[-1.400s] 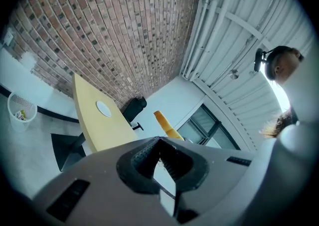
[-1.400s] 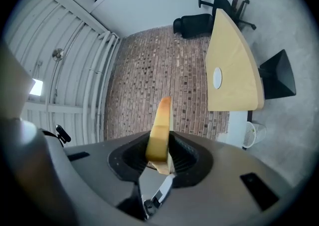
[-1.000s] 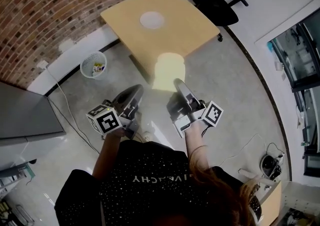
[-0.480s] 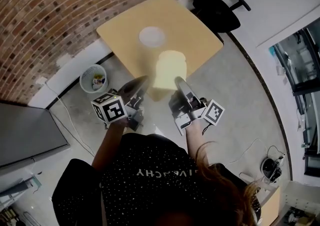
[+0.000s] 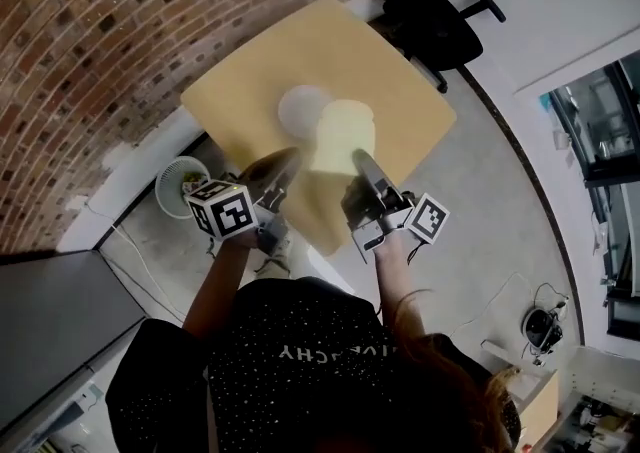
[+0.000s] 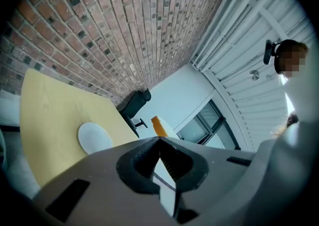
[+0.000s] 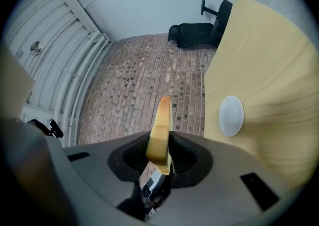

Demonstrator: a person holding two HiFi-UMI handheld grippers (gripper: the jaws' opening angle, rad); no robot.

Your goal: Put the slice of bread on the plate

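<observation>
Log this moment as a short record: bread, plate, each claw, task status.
bread: slice of bread, clamped in the right claw, held above the table
plate: white plate, nothing on it, on the wooden table
left claw: left claw shut, holding nothing
task status: bread not yet on the plate

I'm wearing a black speckled short-sleeved top [image 5: 270, 391] with pale lettering [image 5: 325, 349], left gripper [image 5: 290, 154] and right gripper [image 5: 358, 156] both grey, carrying black-and-white marker cubes [image 5: 225, 213].
</observation>
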